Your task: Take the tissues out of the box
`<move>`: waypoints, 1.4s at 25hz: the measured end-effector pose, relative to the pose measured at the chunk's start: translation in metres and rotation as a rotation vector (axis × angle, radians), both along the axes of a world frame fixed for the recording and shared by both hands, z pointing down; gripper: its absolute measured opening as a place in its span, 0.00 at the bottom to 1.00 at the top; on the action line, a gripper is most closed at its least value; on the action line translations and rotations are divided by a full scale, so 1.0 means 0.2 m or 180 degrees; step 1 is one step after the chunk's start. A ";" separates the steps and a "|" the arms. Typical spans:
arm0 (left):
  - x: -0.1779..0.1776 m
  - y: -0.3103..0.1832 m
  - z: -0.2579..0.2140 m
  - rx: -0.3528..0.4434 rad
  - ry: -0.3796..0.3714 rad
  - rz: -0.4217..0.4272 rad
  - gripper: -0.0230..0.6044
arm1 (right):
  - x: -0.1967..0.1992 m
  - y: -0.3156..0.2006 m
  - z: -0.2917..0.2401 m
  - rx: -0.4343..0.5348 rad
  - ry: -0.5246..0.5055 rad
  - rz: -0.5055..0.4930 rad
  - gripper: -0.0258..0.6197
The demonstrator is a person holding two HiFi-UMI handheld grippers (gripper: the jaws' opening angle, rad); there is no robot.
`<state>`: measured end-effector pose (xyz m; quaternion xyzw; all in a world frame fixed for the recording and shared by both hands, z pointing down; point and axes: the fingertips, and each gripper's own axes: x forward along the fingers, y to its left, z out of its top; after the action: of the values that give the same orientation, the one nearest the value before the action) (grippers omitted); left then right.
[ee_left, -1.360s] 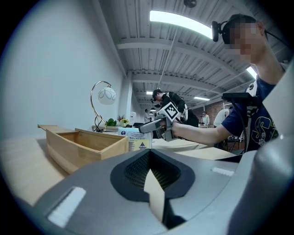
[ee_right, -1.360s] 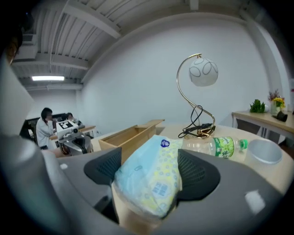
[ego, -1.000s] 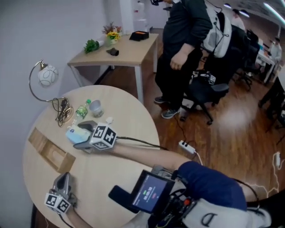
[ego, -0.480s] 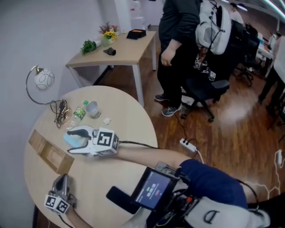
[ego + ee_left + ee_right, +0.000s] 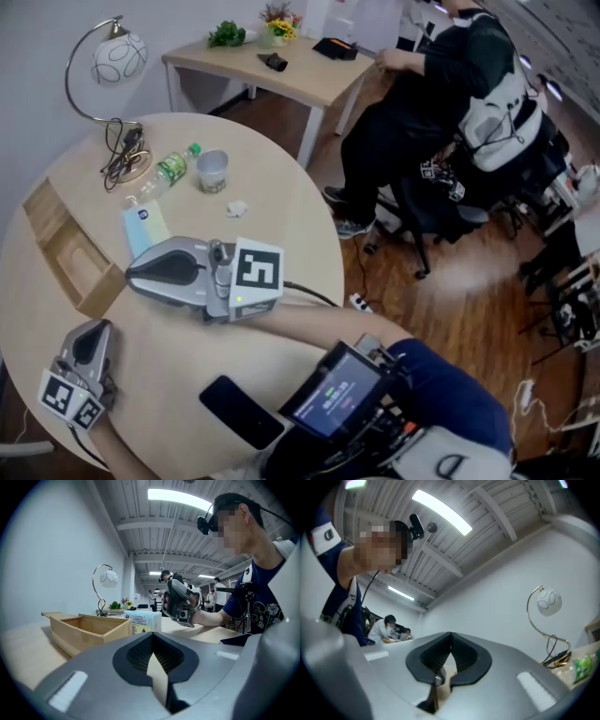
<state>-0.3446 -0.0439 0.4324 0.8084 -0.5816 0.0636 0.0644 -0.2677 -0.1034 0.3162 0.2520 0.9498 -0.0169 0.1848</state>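
— Where was the tissue pack (image 5: 142, 228)?
— Flat on the table, right of the wooden tray (image 5: 66, 258), just beyond the right gripper (image 5: 136, 272).
— And the jaws?
— Its jaws had just closed together, empty. The left gripper (image 5: 80, 352) had its jaws together too.

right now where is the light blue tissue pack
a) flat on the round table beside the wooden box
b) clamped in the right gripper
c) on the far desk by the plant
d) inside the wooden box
a: the tissue pack lies flat on the round table just outside the wooden box, while the right gripper, whose jaws have just closed, has nothing between them.
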 end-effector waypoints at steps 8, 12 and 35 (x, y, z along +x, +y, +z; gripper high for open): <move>-0.03 0.03 0.00 0.0012 0.0168 0.0069 0.04 | -0.12 0.16 0.21 -0.0696 0.0844 -0.0760 0.05; -0.05 0.04 0.01 0.0009 0.0179 0.0084 0.04 | -0.17 0.13 0.30 -0.0762 0.1066 -0.0763 0.05; -0.09 0.05 0.02 -0.0007 0.0183 -0.0009 0.04 | -0.27 0.23 0.58 0.0608 0.1599 -0.0539 0.05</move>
<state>-0.3619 -0.0330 0.4372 0.8091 -0.5805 0.0409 0.0821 -0.3221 -0.0582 0.4331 0.3346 0.9387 -0.0045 -0.0830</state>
